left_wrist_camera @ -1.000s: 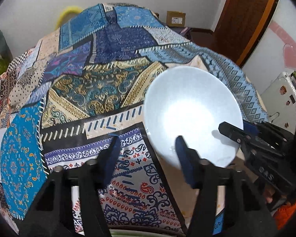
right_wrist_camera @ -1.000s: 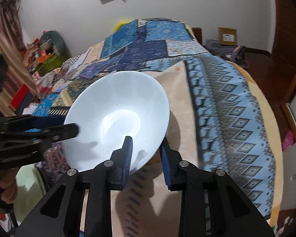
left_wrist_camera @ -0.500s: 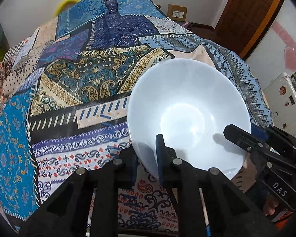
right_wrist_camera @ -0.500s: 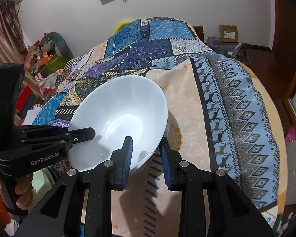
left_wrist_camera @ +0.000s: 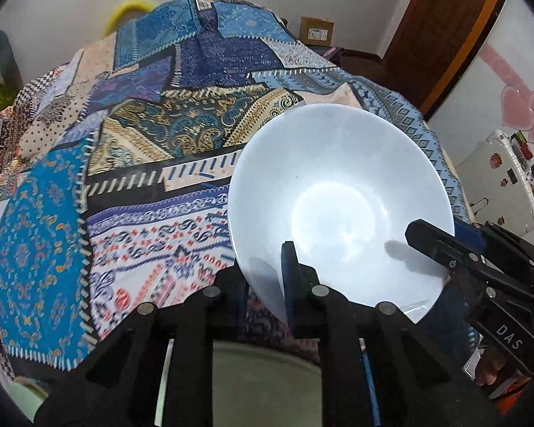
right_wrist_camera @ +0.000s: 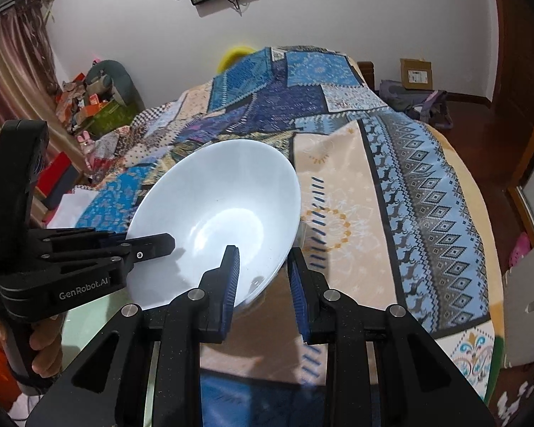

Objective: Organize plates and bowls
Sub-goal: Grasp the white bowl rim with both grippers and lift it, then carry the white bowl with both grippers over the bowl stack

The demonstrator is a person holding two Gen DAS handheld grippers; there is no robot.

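A white bowl (left_wrist_camera: 338, 195) is held tilted above the patterned bedspread, also in the right wrist view (right_wrist_camera: 217, 213). My left gripper (left_wrist_camera: 267, 277) is shut on its near-left rim, one finger inside and one outside. My right gripper (right_wrist_camera: 263, 277) straddles the bowl's opposite rim with its fingers spread slightly wider than the rim, a gap showing at the right finger. The right gripper shows in the left wrist view (left_wrist_camera: 455, 249), the left gripper in the right wrist view (right_wrist_camera: 139, 245).
A patchwork bedspread (left_wrist_camera: 142, 149) covers the bed below. A pale green round dish (left_wrist_camera: 260, 380) lies under the left gripper, its edge also in the right wrist view (right_wrist_camera: 89, 323). A white case (left_wrist_camera: 502, 181) stands at the right; clutter (right_wrist_camera: 89, 99) sits far left.
My left gripper closed on the bowl's rim about half a second ago and still holds it. My right gripper's fingers have spread apart, loosening from the rim. The bowl has tilted flatter.
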